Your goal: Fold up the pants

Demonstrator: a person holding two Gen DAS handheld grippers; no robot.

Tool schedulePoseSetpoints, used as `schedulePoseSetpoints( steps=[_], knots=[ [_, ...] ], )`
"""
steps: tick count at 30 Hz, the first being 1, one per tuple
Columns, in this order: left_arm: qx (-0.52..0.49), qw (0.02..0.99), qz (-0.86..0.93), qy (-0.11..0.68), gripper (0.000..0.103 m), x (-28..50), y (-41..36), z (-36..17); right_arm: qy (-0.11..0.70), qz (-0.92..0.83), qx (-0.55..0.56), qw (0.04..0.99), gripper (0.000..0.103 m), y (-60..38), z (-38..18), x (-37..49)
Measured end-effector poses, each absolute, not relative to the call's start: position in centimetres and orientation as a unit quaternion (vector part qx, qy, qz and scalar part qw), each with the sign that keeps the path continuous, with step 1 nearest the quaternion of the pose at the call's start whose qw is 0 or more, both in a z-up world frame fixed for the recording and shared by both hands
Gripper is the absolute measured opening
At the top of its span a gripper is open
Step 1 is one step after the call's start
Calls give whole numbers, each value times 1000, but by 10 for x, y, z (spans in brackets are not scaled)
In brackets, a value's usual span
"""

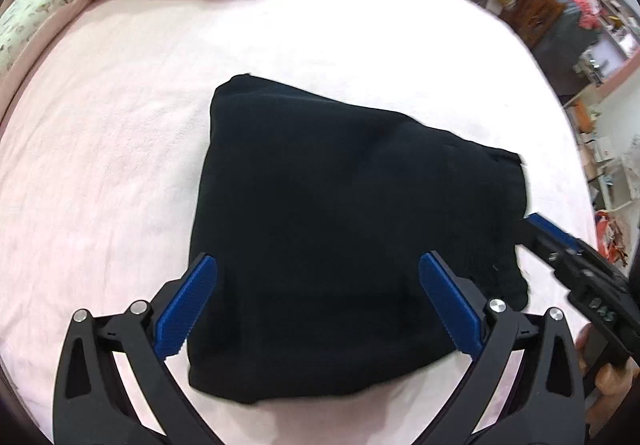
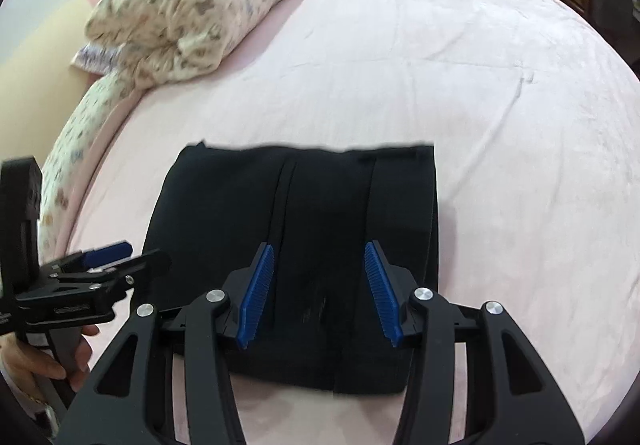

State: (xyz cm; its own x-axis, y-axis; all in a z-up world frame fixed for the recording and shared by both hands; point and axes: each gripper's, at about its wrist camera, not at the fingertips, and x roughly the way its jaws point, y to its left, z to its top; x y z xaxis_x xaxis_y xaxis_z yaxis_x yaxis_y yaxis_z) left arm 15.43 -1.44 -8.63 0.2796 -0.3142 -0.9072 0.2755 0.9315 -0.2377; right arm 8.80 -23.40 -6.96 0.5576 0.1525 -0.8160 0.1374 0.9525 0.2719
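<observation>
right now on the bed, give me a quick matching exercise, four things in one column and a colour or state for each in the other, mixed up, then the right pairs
Things:
1. pants
2. bed sheet
3. pillow
4. left gripper

Colour or state:
A. pale pink, spread under everything
B. open, nothing between its blue pads
C. black, folded into a compact rectangle
D. cream with a small printed pattern, at the far edge of the bed

Pairs: 1-C, 2-A, 3-D, 4-B
</observation>
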Motion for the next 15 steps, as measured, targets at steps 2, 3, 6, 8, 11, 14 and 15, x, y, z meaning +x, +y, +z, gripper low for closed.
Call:
schedulePoseSetpoints(
  steps=[2,3,6,8,11,14,15],
  knots=[
    [1,791,-177,585,101,166,-22,-95,471,4,151,869,50,-233,-72,102],
    [17,788,-173,591,101,171,-26,-100,474,5,151,867,50,-233,-74,107],
    [74,769,-161,614,101,181,-38,-119,512,-8,134,848,50,-228,-92,125],
    [85,757,-161,627,101,185,-41,-129,543,-14,124,831,50,-228,-108,133],
    [94,747,-161,638,101,190,-43,-137,563,-13,128,816,50,-229,-124,141],
    [103,741,-157,644,101,195,-51,-143,575,-13,135,807,50,-231,-129,150],
    [105,740,-156,646,101,196,-52,-144,577,-13,134,805,50,-231,-131,152]
  ],
)
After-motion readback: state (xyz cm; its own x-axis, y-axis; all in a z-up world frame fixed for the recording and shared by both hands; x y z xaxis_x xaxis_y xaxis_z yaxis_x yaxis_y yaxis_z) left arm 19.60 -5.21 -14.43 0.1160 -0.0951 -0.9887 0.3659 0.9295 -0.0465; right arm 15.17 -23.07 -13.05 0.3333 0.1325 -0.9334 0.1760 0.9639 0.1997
